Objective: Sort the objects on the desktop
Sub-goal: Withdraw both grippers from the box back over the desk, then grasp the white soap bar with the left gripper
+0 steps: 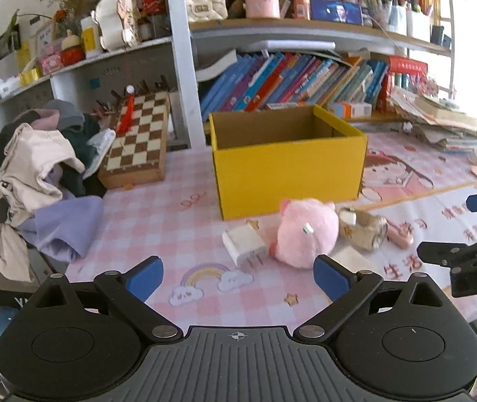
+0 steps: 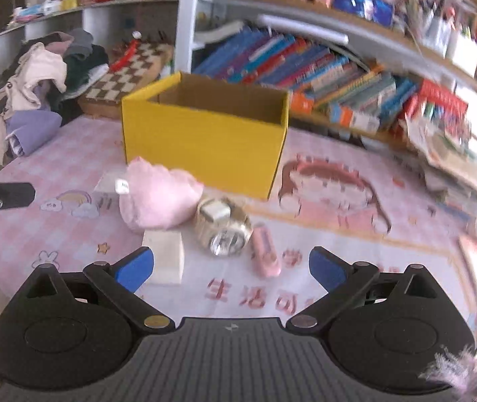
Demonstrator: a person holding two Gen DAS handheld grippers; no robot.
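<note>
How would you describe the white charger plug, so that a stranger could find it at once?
Start at the yellow box on the pink checked tablecloth. In front of it lies a pink plush toy, and the white charger plug rests just to its left in the left wrist view. It alone shows metal prongs.

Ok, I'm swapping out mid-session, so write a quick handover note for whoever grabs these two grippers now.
Left gripper: open, empty, hovering over the table.
Right gripper: open, empty.
Yellow box: nothing visible inside; its floor is hidden.
In front of it on the table: white charger, pink plush, watch, pink case, white block.
Done: nothing visibly sorted.
Left: all five items.
</note>
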